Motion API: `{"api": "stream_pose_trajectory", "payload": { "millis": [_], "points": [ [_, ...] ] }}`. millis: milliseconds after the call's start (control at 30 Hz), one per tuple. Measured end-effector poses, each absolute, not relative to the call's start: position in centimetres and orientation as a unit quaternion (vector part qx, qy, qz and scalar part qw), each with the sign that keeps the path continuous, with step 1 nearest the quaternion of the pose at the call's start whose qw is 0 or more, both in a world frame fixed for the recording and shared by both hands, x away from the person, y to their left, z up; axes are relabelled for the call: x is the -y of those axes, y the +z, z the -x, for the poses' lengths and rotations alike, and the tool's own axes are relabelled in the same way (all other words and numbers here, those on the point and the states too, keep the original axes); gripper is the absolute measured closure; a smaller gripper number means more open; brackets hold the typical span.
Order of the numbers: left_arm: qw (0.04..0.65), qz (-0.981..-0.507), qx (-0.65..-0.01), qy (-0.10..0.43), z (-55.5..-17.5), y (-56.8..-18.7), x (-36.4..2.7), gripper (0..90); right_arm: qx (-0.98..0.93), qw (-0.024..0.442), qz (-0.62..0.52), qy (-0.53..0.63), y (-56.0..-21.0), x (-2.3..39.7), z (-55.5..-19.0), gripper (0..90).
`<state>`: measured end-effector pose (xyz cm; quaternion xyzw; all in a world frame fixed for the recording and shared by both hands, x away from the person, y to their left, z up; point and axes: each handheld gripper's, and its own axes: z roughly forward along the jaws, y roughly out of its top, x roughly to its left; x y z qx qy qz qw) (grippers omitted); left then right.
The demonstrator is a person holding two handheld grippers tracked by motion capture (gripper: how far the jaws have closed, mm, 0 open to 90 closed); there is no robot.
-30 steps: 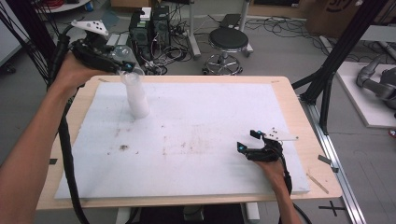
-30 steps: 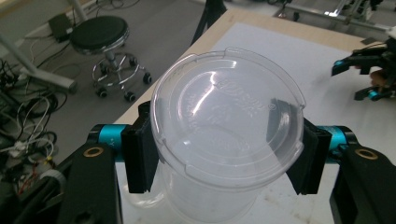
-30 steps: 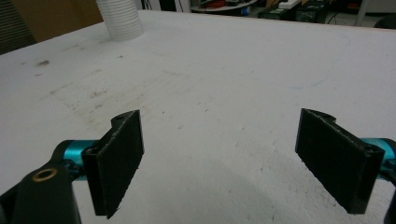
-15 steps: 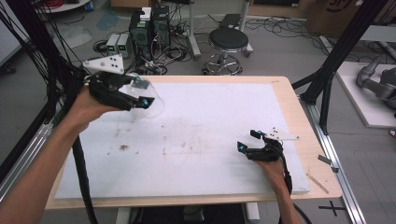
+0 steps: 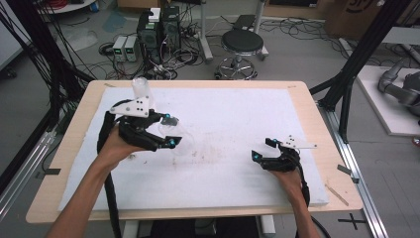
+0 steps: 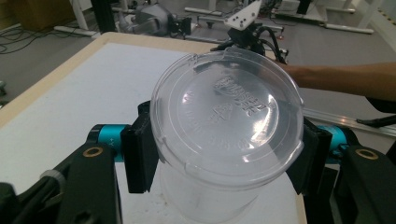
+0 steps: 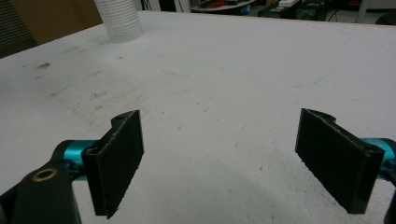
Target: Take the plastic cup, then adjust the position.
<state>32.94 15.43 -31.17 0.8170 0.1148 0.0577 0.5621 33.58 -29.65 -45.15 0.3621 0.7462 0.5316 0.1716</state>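
Observation:
A clear plastic cup (image 6: 226, 126) is clamped sideways between the two black jaws of my left gripper (image 5: 173, 131), with its base turned toward the left gripper view's camera. The same cup (image 5: 182, 140) hangs low over the left-middle of the white mat (image 5: 233, 114). Behind that hand, a stack of clear cups (image 5: 140, 90) stands near the mat's far left corner, partly hidden by the gripper's grey plate. The stack (image 7: 119, 18) also appears far off in the right gripper view. My right gripper (image 5: 261, 148) rests on the mat at the right, open, with nothing between its pads (image 7: 119, 161).
The mat covers a wooden table (image 5: 322, 144) and carries faint stains near its middle (image 5: 208, 156). A stool (image 5: 241, 44), computer boxes (image 5: 158, 29) and cables stand on the floor beyond the far edge. Black frame posts (image 5: 356, 64) rise at the right.
My left gripper has come down and toward the middle of the mat, carrying one cup away from the stack. The right gripper has stayed in place.

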Motion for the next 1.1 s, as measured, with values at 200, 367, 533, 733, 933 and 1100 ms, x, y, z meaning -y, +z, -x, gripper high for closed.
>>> {"api": "stream_pose_trajectory", "payload": {
  "millis": [200,367,533,733,933,1100],
  "points": [
    [0.574,-0.809,-0.112,0.062,-32.0,-32.7,-15.1,37.0,-0.747,0.172,-0.362,0.53,-45.2,29.6,-33.6,15.3],
    [0.599,-0.791,-0.111,0.053,-32.0,-33.8,-15.1,37.0,-0.749,0.173,-0.361,0.529,-45.2,29.6,-33.6,15.3],
    [0.596,-0.794,-0.109,0.055,-32.1,-33.8,-15.1,37.0,-0.748,0.171,-0.364,0.527,-45.1,29.5,-33.6,15.3],
    [0.589,-0.798,-0.115,0.054,-32.5,-34.2,-15.1,37.1,-0.75,0.175,-0.36,0.526,-45.1,29.5,-33.5,15.3],
    [0.598,-0.79,-0.12,0.059,-32.5,-34.1,-15.4,37.1,-0.75,0.177,-0.358,0.527,-45.1,29.4,-33.5,15.3],
    [0.6,-0.789,-0.121,0.059,-32.5,-34.1,-15.7,37.1,-0.752,0.178,-0.353,0.527,-45.1,29.4,-33.5,15.3]
  ]
}}
